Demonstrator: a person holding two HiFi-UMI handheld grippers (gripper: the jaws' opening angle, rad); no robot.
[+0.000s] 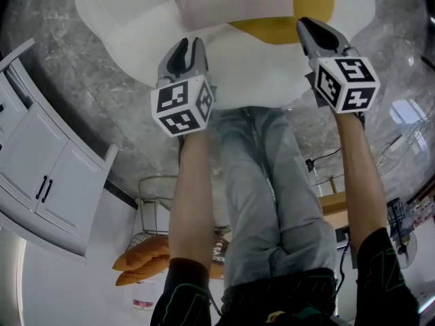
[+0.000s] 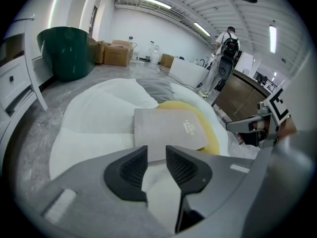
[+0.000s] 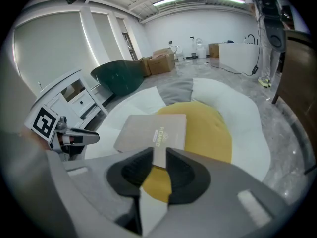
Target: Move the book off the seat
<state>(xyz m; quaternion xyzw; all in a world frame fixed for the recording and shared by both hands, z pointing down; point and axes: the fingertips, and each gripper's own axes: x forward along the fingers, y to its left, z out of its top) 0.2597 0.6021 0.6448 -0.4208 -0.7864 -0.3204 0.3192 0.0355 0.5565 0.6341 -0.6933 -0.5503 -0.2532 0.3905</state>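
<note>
Book (image 2: 168, 128), grey with a small printed title, lies flat on the round white seat (image 2: 99, 118), one part over the seat's yellow cushion (image 2: 214, 139) and the rest on the white padding.

The left gripper (image 2: 156, 152) has its jaws a little apart with nothing between them; the book's near edge shows just beyond the tips. The right gripper (image 3: 159, 155) has its jaws parted by only a narrow slit and is also empty, poised above the book's near corner and the yellow cushion.

Cardboard boxes (image 2: 116, 53) stand closed by the far wall, so their contents cannot be seen. In the head view a wire basket (image 1: 146, 240) sits beside orange cushions (image 1: 146, 260); what it holds cannot be made out.

Only the head view shows both grippers together, at the near side of the seat with the book between and beyond them, plus the person's legs. Both gripper views show a dark green tub chair (image 2: 67, 51), which the head view misses. The left gripper view alone shows a person (image 2: 225, 53) standing at the far side of the room.
</note>
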